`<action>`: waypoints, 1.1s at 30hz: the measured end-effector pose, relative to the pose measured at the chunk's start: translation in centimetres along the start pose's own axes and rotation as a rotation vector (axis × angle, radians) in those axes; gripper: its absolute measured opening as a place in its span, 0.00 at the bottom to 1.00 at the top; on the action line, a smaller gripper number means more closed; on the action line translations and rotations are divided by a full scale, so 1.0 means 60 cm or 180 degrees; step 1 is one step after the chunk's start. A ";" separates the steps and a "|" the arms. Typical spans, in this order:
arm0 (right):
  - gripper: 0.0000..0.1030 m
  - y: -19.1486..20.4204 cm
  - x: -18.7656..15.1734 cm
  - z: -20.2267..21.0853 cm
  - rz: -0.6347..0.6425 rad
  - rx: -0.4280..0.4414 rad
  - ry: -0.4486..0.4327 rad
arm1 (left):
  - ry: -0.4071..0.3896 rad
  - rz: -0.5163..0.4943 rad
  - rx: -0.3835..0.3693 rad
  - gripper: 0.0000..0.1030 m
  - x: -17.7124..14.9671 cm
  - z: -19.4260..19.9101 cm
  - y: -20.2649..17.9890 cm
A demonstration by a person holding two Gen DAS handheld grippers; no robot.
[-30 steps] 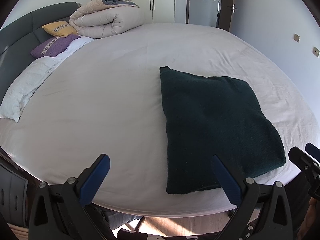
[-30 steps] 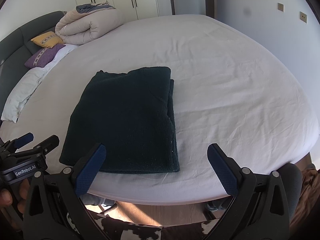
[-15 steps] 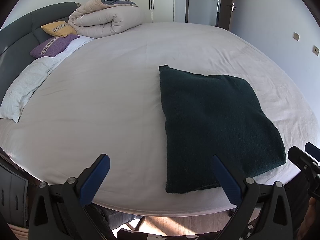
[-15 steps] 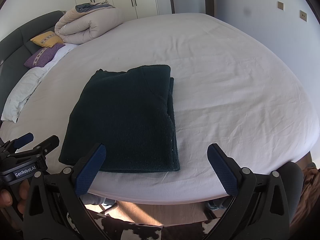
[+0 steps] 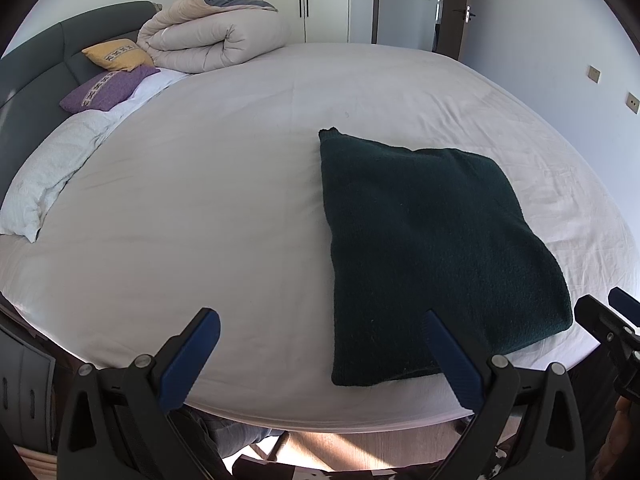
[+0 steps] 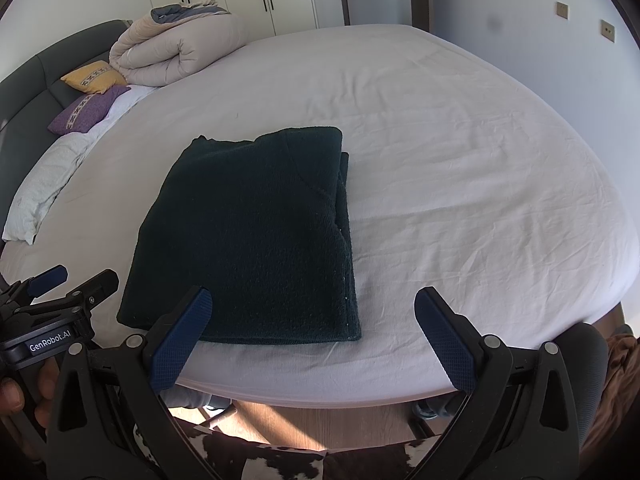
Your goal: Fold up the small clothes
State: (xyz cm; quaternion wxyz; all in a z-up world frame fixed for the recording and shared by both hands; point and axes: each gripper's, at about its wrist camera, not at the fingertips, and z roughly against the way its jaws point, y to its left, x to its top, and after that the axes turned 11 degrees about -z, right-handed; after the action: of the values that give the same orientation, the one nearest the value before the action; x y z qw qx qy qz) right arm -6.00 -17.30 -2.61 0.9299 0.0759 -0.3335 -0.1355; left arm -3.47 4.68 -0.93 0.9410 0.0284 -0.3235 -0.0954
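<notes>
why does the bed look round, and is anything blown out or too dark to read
Left wrist view: fisheye bends the white bed sheet into a dome; the dark green folded knit garment shows little texture. Right wrist view: same bending, folds in the garment barely readable, sunlit wooden floor strip brightest.

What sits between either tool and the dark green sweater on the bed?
Nothing visible. The sweater lies folded near the bed's front edge, only bare sheet around it. The right tool and left tool hang open just short of it, touching nothing.
</notes>
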 end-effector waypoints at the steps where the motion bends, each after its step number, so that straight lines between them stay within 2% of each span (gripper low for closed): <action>1: 1.00 0.000 0.000 0.000 -0.0002 0.0000 0.0000 | 0.0001 0.0000 -0.0001 1.00 0.000 0.000 0.000; 33: 1.00 0.000 -0.004 -0.003 0.0004 0.0001 0.0017 | 0.0039 0.0018 -0.0022 1.00 -0.002 -0.005 0.007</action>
State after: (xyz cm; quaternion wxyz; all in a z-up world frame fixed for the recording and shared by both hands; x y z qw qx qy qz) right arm -6.08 -17.23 -2.89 0.9308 0.0762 -0.3311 -0.1347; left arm -3.34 5.12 -1.20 0.9433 0.0248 -0.3175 -0.0938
